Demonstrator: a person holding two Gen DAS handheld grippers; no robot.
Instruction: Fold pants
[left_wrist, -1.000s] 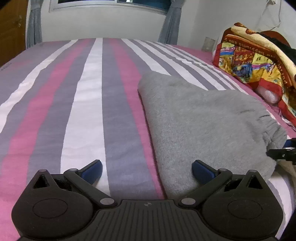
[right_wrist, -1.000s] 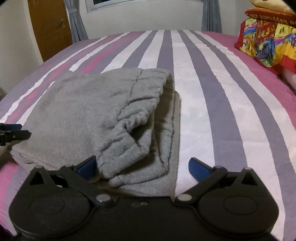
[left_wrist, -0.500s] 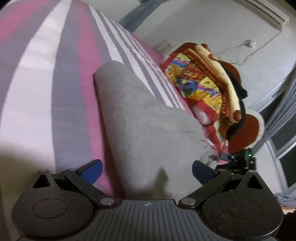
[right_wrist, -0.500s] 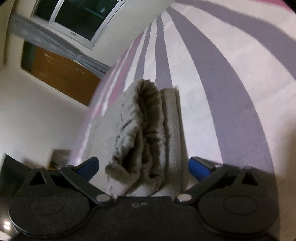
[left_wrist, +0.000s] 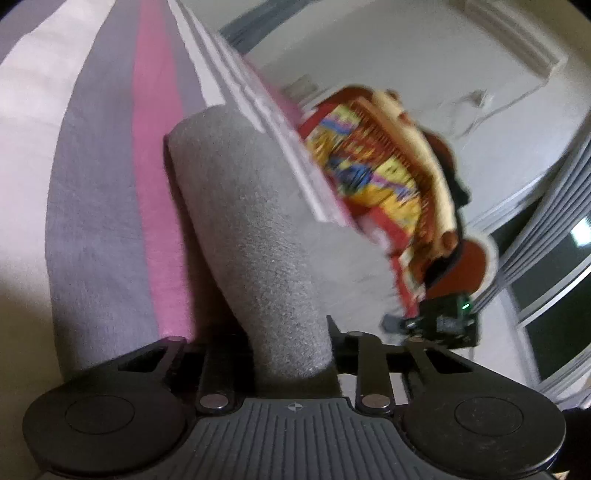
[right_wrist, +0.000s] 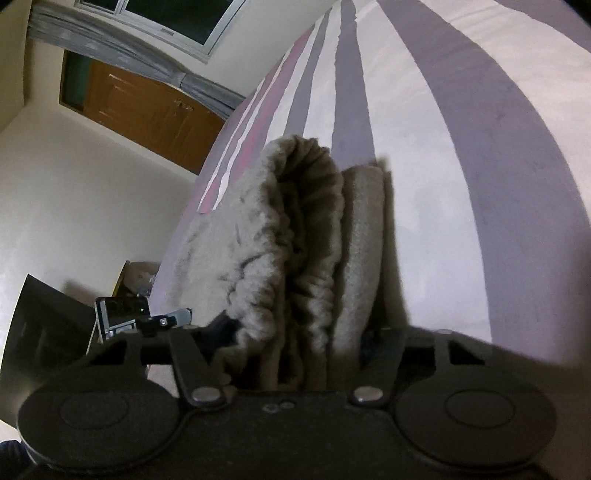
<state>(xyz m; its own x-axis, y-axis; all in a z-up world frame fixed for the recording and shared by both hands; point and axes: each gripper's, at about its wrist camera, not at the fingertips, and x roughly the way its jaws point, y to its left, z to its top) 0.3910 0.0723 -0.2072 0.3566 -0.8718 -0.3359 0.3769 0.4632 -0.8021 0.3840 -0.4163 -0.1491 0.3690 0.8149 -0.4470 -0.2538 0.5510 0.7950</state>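
Note:
The grey folded pants (left_wrist: 258, 229) lie on the striped bed. My left gripper (left_wrist: 291, 350) is rolled sideways and shut on the folded edge of the pants, which fill the gap between its jaws. My right gripper (right_wrist: 295, 350) is also rolled sideways and shut on the other end of the pants (right_wrist: 306, 236), on the gathered waistband and the layers beside it. The fingertips of both are hidden by the cloth. Each view shows the other gripper at its edge: the right one in the left wrist view (left_wrist: 439, 321), the left one in the right wrist view (right_wrist: 144, 317).
The bed sheet (left_wrist: 110, 206) has pink, grey and white stripes and also shows in the right wrist view (right_wrist: 461, 155). A colourful folded blanket (left_wrist: 384, 166) lies at the bed's side. A wooden door (right_wrist: 147, 114) and a dark box (right_wrist: 44, 328) stand past the bed edge.
Both grippers have rolled sideways, moved onto the ends of the folded pants and closed on them. A second ago both were open and level in front of the pants.

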